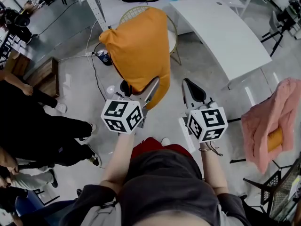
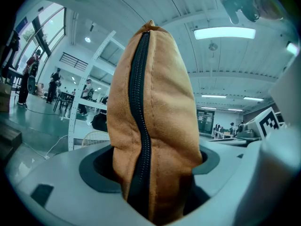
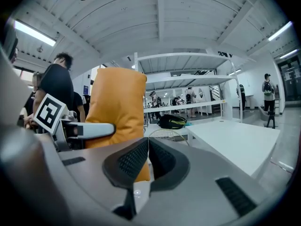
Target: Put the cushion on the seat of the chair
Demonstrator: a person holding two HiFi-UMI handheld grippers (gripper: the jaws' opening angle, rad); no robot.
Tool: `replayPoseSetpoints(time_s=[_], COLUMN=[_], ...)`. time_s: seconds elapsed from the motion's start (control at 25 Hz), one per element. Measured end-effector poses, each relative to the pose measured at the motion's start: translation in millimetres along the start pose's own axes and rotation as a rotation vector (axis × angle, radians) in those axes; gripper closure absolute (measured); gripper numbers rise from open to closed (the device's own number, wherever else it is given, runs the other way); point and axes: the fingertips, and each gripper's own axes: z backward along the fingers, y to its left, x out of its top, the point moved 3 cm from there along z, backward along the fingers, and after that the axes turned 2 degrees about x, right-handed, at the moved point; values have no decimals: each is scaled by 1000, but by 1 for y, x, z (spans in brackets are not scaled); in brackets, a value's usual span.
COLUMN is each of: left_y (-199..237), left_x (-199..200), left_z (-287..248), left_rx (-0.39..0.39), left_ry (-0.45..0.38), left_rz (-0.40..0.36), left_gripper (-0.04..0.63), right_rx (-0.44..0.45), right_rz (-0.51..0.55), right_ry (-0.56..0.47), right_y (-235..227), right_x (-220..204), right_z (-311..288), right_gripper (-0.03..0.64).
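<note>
Clamping left tongs (image 2: 153,173) on the cushion (image 1: 141,51) at its zipper edge, holding it upright out front. Holding right tongs (image 3: 146,157) pinched together, empty, just right of the left tongs. Seeing chair (image 1: 173,37) just beyond cushion.

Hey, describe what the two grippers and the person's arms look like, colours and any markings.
The left gripper and right gripper both have pale grey bodies, with black ribbed pads lining the jaws. Each carries a white cube printed with black square markers. The person wears a dark grey short-sleeved top, and the forearms are uncovered.
</note>
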Motion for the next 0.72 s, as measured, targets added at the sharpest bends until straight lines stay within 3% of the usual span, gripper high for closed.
replayPoseSetpoints(time_s=[0.72], left_y=[-12], left_x=[11], left_z=[-20], left_rx=[37], left_ry=[-20], left_rz=[-27], left_gripper=[192], right_rx=[41], right_rz=[49], right_ry=[-56], right_y=[-18], right_x=[19], right_z=[0], right_gripper=[598])
